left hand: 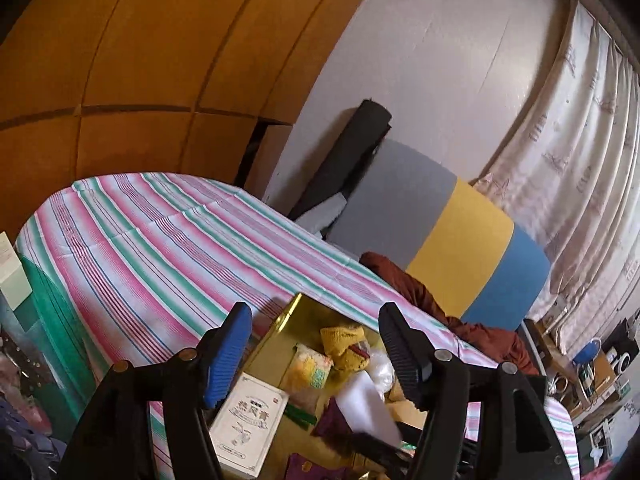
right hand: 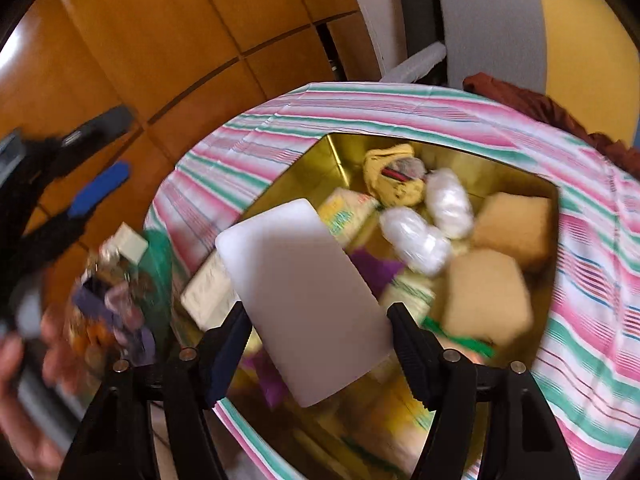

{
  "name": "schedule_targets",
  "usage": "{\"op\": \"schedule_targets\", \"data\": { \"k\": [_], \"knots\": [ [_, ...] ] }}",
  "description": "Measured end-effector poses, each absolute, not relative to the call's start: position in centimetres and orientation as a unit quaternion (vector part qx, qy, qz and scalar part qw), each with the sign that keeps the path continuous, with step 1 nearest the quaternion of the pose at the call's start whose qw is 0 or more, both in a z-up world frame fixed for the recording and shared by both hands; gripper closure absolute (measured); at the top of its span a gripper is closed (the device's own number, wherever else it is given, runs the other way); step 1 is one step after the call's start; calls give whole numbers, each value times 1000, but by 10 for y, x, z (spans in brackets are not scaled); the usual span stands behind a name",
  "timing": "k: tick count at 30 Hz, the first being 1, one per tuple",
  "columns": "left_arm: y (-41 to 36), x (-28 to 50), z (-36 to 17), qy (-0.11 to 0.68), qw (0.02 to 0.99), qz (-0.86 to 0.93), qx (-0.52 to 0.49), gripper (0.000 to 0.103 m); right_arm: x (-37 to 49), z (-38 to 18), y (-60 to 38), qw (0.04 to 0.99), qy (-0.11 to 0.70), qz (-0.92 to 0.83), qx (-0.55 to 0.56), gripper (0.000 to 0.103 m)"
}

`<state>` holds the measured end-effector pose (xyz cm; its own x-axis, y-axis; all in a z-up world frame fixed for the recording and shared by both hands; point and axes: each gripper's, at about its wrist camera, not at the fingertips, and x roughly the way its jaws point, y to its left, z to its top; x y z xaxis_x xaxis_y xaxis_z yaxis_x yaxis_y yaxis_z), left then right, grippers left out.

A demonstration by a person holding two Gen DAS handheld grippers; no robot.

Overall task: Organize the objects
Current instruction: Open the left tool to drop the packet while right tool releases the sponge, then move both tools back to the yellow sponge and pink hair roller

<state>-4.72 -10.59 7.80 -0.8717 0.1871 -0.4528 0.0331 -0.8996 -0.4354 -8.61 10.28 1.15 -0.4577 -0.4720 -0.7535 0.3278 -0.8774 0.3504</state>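
While the right gripper (right hand: 318,344) pinches the white flat box (right hand: 304,300) over the gold tin's (right hand: 554,216) near-left corner, lower it flat onto the contents; left gripper (left hand: 316,344) stands spread, empty.

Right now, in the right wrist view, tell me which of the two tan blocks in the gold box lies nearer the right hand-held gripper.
The larger-looking tan block, just beyond the gripper's right finger; the other tan block sits farther back, against the gold box's far corner.
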Motion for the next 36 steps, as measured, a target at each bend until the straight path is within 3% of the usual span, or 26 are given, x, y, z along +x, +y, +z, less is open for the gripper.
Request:
{"op": "schedule_targets", "data": {
  "k": [5,9,25,36],
  "knots": [
    [-119,-47,79,-234,30,941,-242,36,-116,2,89,214,-134,-848,467,18],
    [-124,-45,76,-255,22,938,-234,36,-114,2,95,225,-162,-837,472,18],
    [-34,-39,60,-188,116,933,-284,35,-41,40,216,134,-43,-910,391,18],
    [58,-4,40,-117,222,914,-318,35,-8,9,341,29,-16,-909,416,18]
  ]
}}
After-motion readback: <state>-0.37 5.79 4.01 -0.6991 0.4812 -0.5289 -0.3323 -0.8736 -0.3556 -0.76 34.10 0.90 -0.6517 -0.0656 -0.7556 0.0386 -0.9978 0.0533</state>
